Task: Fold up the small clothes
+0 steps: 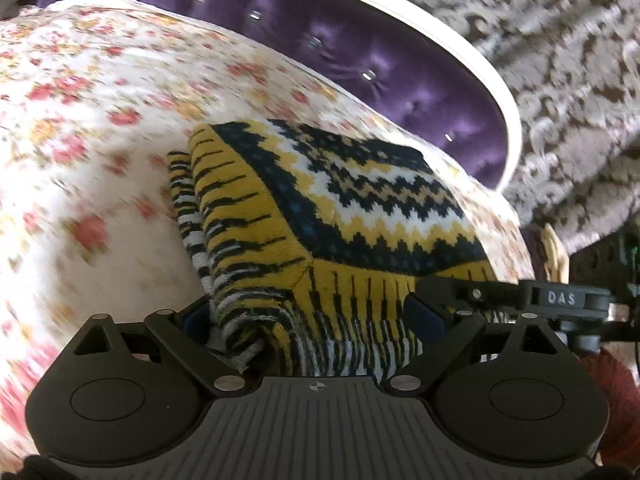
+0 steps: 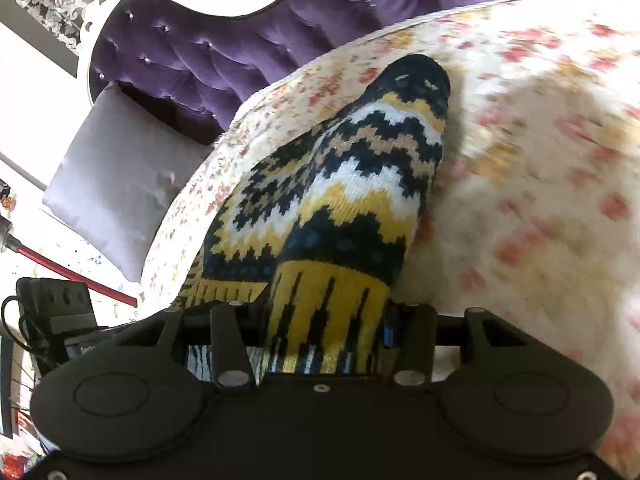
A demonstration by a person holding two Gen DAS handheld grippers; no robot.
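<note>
A knitted garment (image 1: 320,220) in yellow, black and white zigzag pattern lies folded on the floral bedspread (image 1: 100,140). My left gripper (image 1: 312,316) is shut on its near ribbed hem, with cloth bunched between the fingers. My right gripper (image 2: 324,328) is shut on another part of the same hem (image 2: 328,312); the garment (image 2: 340,184) stretches away from it across the bed. The right gripper's body also shows in the left wrist view (image 1: 560,300), close beside the left one. The fingertips of both are hidden by cloth.
A purple tufted headboard (image 1: 360,52) with a white frame borders the bed. Patterned wallpaper (image 1: 560,40) lies beyond it. A grey cushion (image 2: 112,184) sits beside the bed, with a red rod (image 2: 80,276) and dark gear (image 2: 52,308) at the left.
</note>
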